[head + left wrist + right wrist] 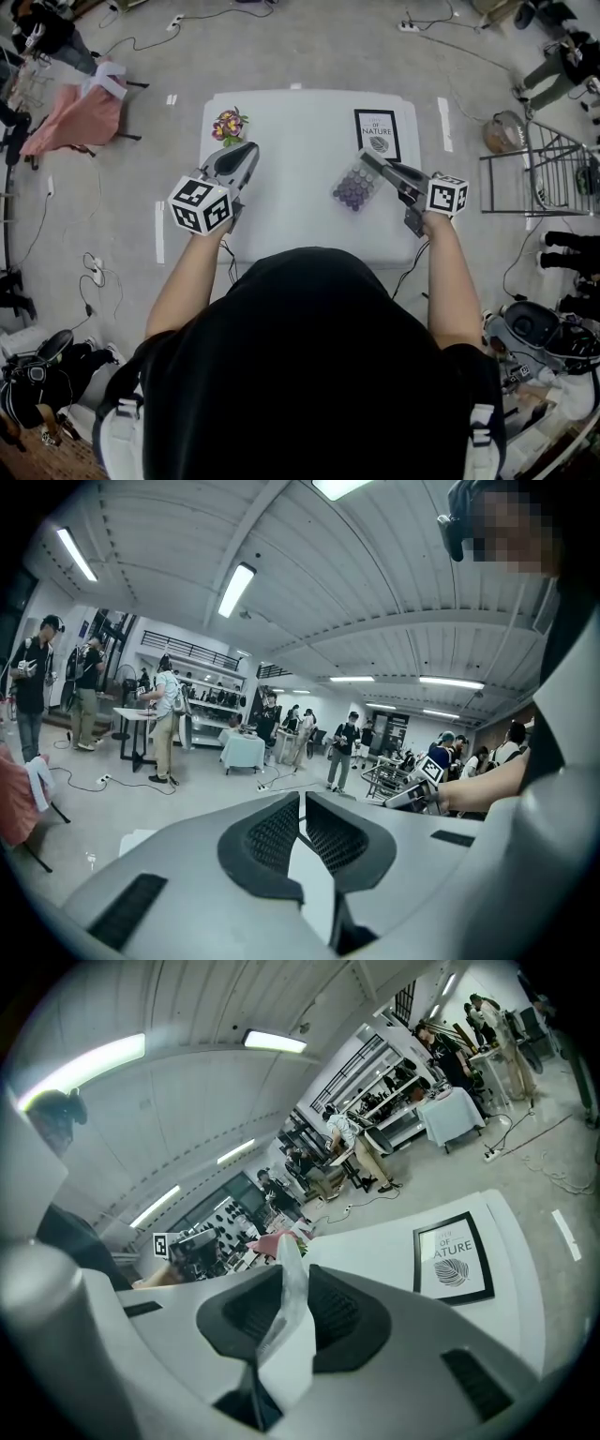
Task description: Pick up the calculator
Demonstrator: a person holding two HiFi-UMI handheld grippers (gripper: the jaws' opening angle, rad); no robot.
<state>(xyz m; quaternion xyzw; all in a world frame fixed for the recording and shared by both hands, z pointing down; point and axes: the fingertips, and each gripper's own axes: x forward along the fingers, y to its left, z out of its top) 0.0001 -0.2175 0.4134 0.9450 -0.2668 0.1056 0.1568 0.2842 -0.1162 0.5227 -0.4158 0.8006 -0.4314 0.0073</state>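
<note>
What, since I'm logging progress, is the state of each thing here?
Right gripper: shut on the calculator.
Calculator: held by its edge between the jaws.
Left gripper: shut, empty.
Picture frame: lying flat on the table.
Flowers: sitting at the table's corner.

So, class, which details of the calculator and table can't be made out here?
Key labels on the calculator: too small in the head view.
Its face: edge-on between the right gripper jaws in the right gripper view.
Near edge of the table: hidden by the person's head, head view.
</note>
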